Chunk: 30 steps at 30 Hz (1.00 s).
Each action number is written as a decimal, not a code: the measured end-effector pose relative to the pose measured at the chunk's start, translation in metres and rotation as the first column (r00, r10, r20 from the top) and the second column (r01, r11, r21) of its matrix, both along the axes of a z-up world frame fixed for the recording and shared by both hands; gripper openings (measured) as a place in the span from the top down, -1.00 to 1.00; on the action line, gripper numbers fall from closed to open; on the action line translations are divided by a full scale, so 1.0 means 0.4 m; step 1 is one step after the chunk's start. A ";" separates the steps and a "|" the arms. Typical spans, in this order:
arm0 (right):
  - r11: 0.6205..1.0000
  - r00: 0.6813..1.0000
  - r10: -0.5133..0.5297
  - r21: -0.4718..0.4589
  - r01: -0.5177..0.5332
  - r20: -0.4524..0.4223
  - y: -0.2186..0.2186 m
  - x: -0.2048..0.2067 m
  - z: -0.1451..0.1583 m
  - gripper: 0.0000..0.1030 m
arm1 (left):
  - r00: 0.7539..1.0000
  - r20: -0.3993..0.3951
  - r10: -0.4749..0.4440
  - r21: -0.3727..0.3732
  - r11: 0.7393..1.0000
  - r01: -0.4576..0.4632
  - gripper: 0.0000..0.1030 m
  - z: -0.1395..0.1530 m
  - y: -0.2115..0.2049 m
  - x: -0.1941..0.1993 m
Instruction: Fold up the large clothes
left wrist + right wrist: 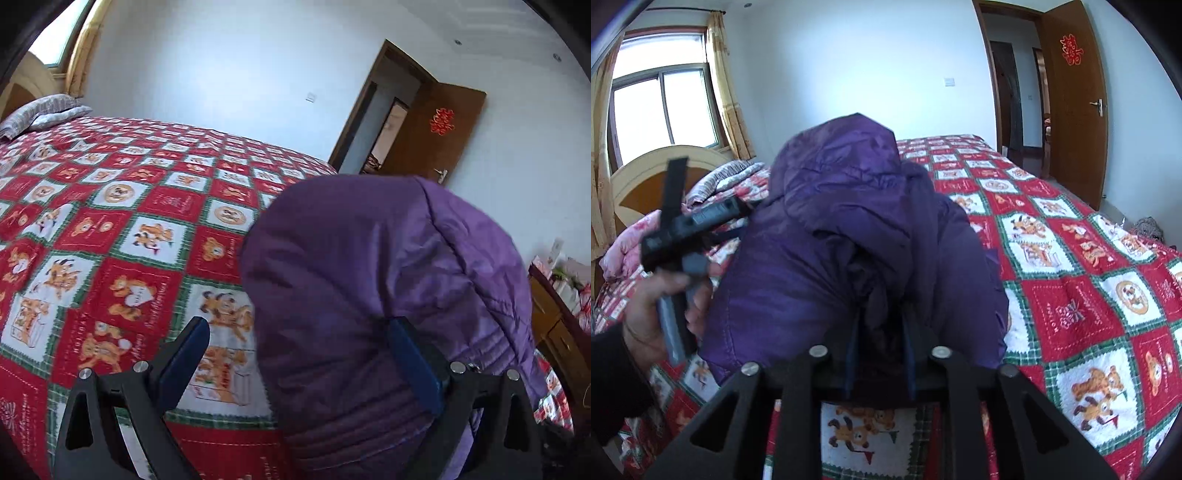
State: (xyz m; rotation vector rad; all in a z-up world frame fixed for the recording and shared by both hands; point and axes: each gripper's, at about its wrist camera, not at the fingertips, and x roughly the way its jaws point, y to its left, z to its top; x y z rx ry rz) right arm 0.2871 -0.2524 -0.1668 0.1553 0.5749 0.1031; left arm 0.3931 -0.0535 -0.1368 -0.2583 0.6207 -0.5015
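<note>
A padded purple jacket lies bunched up, hood on top, on a bed covered by a red, white and green cartoon quilt. My right gripper is shut on a fold of the jacket's near edge, with dark fabric pinched between its blue pads. In the left wrist view the jacket fills the right half. My left gripper stands wide open against its left side, and the fabric bulges between the fingers without being pressed. A hand holds the left tool beside the jacket.
Striped pillows and pink bedding lie by the headboard under a window. An open brown door stands beyond the bed's far side. A wooden dresser with boxes is at the right.
</note>
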 end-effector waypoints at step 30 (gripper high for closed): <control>0.987 0.986 -0.114 0.095 0.126 -0.125 -0.088 0.125 0.031 0.77 | 0.965 0.238 -0.106 0.306 0.952 0.029 -0.90 0.144 -0.200 -0.112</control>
